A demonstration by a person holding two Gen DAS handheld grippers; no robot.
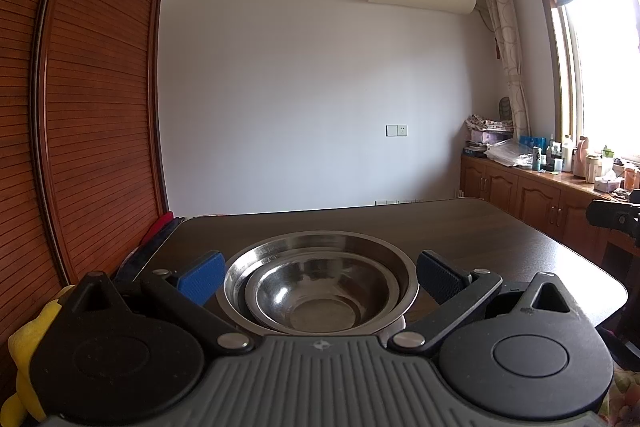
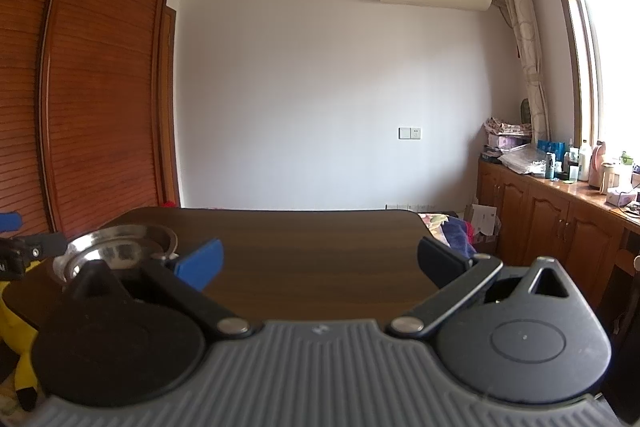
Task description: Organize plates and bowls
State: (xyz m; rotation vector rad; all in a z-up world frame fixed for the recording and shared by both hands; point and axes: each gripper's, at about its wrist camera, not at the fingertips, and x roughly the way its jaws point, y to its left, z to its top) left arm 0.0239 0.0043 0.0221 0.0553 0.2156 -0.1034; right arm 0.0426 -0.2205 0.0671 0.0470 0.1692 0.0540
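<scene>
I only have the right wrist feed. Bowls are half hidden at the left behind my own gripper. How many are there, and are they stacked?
Observer: Left wrist view shows two steel bowls: a smaller bowl nested inside a larger bowl.
Operator: Where's the left gripper relative to them?
Observer: The left gripper is open, its fingers flanking the stack, one on each side; contact with the rim cannot be judged.
Operator: Anything else on the table near the stack?
Observer: The table looks bare beyond the bowls in the left wrist view. Your right gripper is open over bare tabletop.
</scene>
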